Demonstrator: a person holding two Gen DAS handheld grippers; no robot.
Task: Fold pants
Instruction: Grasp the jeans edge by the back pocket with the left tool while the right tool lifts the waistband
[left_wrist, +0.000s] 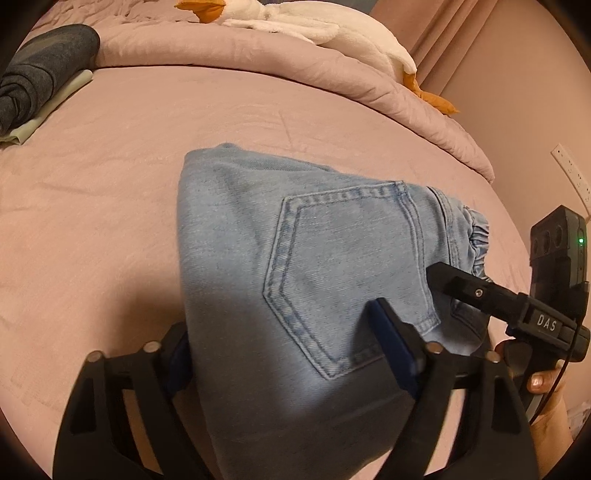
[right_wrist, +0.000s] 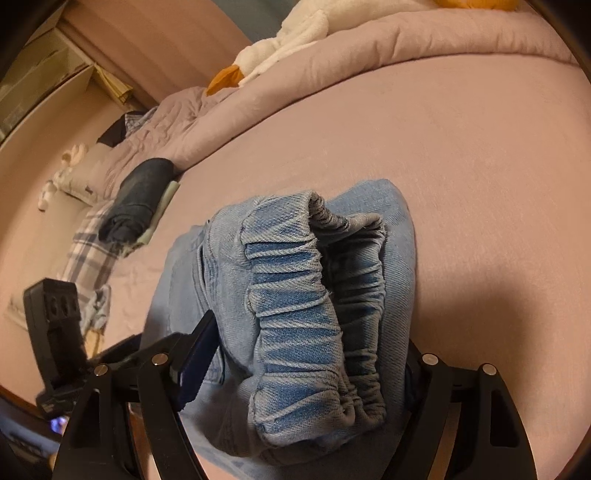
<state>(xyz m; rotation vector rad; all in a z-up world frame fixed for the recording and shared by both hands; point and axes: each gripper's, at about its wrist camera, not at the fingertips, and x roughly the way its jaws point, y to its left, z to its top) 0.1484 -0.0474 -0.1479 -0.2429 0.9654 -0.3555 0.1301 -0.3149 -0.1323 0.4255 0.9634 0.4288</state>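
Light blue denim pants (left_wrist: 295, 258) lie folded into a thick bundle on the pink bed sheet (left_wrist: 110, 221), back pocket up. My left gripper (left_wrist: 280, 354) is shut on the pants: the near end of the bundle fills the space between its blue-padded fingers (left_wrist: 395, 350). My right gripper (right_wrist: 306, 350) is shut on the pants at the elastic waistband (right_wrist: 295, 314), which bunches between its fingers (right_wrist: 195, 365). The right gripper also shows in the left wrist view (left_wrist: 480, 295) at the waistband side. The left gripper's body shows in the right wrist view (right_wrist: 55, 332).
A rolled dark grey garment (left_wrist: 40, 74) on a pale folded cloth lies at the far left. A pink duvet (left_wrist: 258, 55) with a white plush goose (left_wrist: 314, 29) runs along the back. A plaid cloth (right_wrist: 88, 254) lies beyond the pants. The bed edge is at the right.
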